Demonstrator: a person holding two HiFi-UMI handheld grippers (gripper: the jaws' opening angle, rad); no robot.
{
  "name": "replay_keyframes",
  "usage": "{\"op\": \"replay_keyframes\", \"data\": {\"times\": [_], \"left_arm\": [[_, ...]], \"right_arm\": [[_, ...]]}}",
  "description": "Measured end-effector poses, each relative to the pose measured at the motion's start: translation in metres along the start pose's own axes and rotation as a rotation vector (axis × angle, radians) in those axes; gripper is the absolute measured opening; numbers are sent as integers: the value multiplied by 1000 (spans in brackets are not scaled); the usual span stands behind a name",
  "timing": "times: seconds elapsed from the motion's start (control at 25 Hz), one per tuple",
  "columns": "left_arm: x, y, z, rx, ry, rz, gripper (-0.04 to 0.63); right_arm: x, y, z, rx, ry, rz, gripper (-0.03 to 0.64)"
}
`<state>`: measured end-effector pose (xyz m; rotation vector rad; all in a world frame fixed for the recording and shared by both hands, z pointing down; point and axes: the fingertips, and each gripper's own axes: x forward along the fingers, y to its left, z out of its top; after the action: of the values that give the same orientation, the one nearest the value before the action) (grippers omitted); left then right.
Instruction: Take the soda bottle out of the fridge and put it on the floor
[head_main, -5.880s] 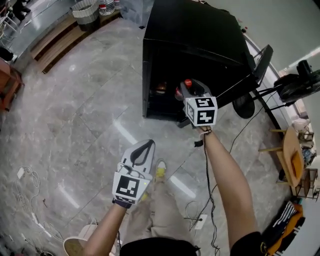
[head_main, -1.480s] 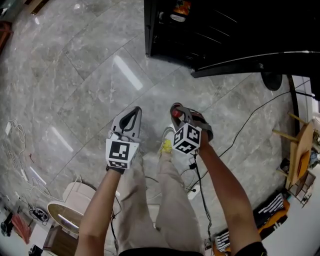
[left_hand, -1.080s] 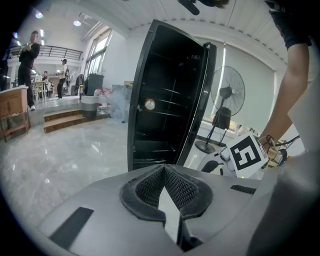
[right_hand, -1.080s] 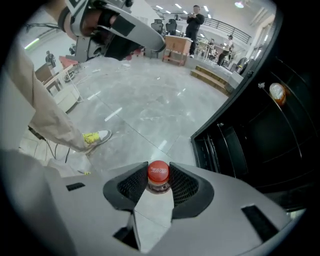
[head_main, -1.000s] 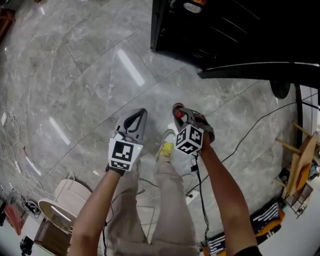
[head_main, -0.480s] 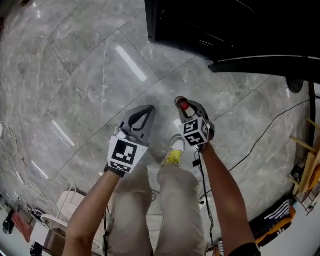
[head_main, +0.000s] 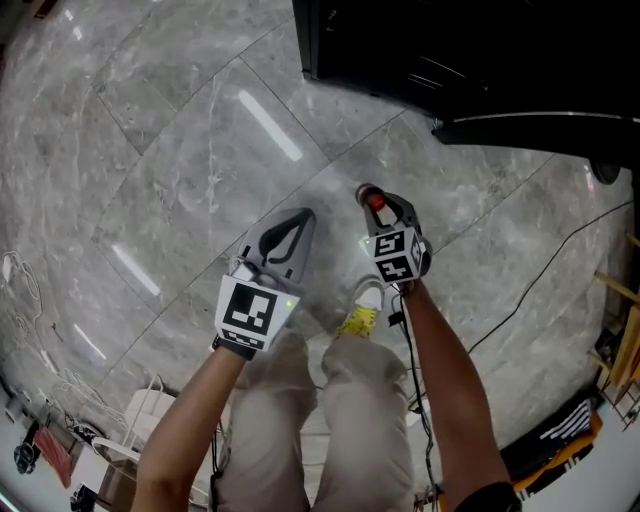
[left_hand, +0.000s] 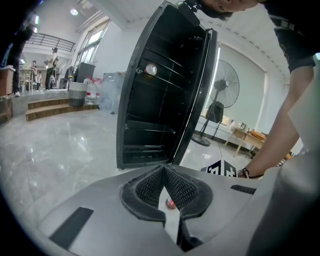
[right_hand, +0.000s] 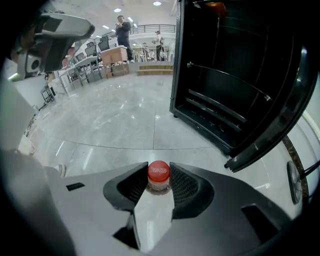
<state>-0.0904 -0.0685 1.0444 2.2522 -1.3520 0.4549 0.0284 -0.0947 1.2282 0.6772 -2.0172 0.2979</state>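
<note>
The soda bottle has a red cap and a clear neck. My right gripper is shut on that neck, just under the cap. In the head view the cap shows at the tip of the right gripper, low over the grey marble floor; the bottle's body is hidden below the jaws. My left gripper hangs beside it on the left, shut with nothing in it, its tips meeting. The black fridge stands beyond with its door open.
The fridge's empty shelves face me, and its door edge reaches out to the right. A yellow-white shoe is just behind the right gripper. Cables cross the floor at right. A standing fan is past the fridge.
Both grippers have sunk toward the floor and shifted a little toward the fridge. The right gripper has rolled, with the bottle still in its jaws.
</note>
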Motion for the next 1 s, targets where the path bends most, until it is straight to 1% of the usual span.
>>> {"op": "replay_keyframes", "data": {"times": [0.2, 0.4, 0.44, 0.48, 0.52, 0.6, 0.68, 0.76, 0.8, 0.92, 1.0], "left_arm": [[5, -1, 0, -5, -6, -1, 17], [4, -3, -3, -20, 11, 5, 17], [2, -4, -1, -24, 13, 8, 15], [-1, -5, 2, -26, 17, 12, 16], [-4, -7, 6, -28, 20, 17, 17], [-13, -15, 17, -29, 30, 23, 16], [-26, -26, 33, -27, 41, 24, 17], [-40, -39, 54, -19, 44, 22, 16], [-48, -45, 68, -11, 42, 22, 17], [-74, -65, 116, 15, 21, 28, 17], [-92, -79, 151, 15, 3, 34, 17]], "right_arm": [[7, -1, 1, -14, -5, -2, 126], [8, -1, 3, 9, -5, 0, 131], [5, 0, 4, 14, -2, 11, 156], [2, 2, 7, 20, -2, 24, 220], [-5, 3, 11, 22, -4, 34, 253], [-24, 6, 18, 15, -6, 41, 238], [-51, 8, 25, 12, -7, 37, 225], [-83, 7, 36, 29, -19, 14, 222], [-100, 3, 45, 48, -36, -7, 222], [-163, -8, 81, 128, -115, -56, 175], [-209, -16, 106, 163, -159, -80, 150]]}}
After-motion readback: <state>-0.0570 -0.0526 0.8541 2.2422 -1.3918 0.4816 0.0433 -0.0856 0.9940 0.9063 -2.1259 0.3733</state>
